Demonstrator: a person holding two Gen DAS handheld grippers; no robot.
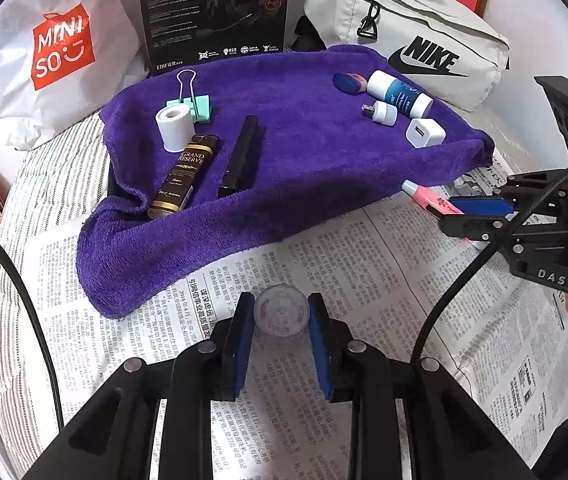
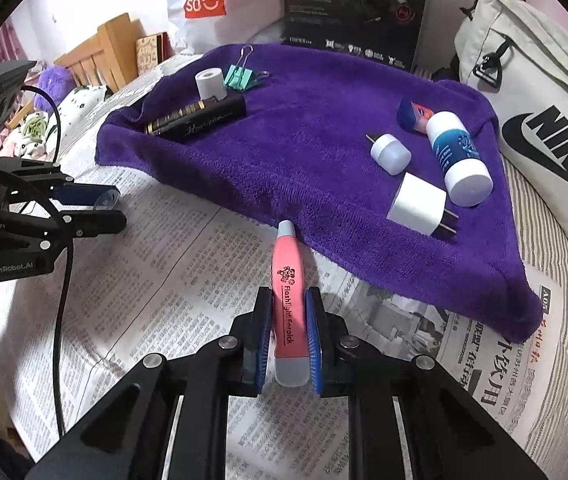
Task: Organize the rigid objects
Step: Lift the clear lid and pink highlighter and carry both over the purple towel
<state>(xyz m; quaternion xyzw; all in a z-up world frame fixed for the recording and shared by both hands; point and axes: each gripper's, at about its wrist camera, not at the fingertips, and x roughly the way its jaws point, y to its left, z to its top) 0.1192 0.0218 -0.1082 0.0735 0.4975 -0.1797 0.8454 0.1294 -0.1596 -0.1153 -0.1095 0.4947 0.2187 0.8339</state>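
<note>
My left gripper (image 1: 281, 310) is shut on a small clear plastic cap (image 1: 281, 312), held over the newspaper just in front of the purple towel (image 1: 304, 140). My right gripper (image 2: 289, 312) is shut on a pink flashlight earpick (image 2: 289, 292), whose tip touches the towel's front edge (image 2: 324, 160). On the towel's left lie a white tape roll (image 1: 173, 126), a green binder clip (image 1: 190, 106), a Grand Reserve tube (image 1: 182, 178) and a black case (image 1: 242, 156). On its right lie an eraser (image 1: 348, 82), a blue-white tube (image 1: 400, 94), a white plug (image 1: 382, 112) and a white charger (image 1: 424, 132).
A Miniso bag (image 1: 60, 52), a black Edifier box (image 1: 214, 12) and a white Nike bag (image 1: 416, 40) stand behind the towel. Newspaper (image 1: 364, 280) covers the striped bed in front. The right gripper shows at the right of the left wrist view (image 1: 480, 216).
</note>
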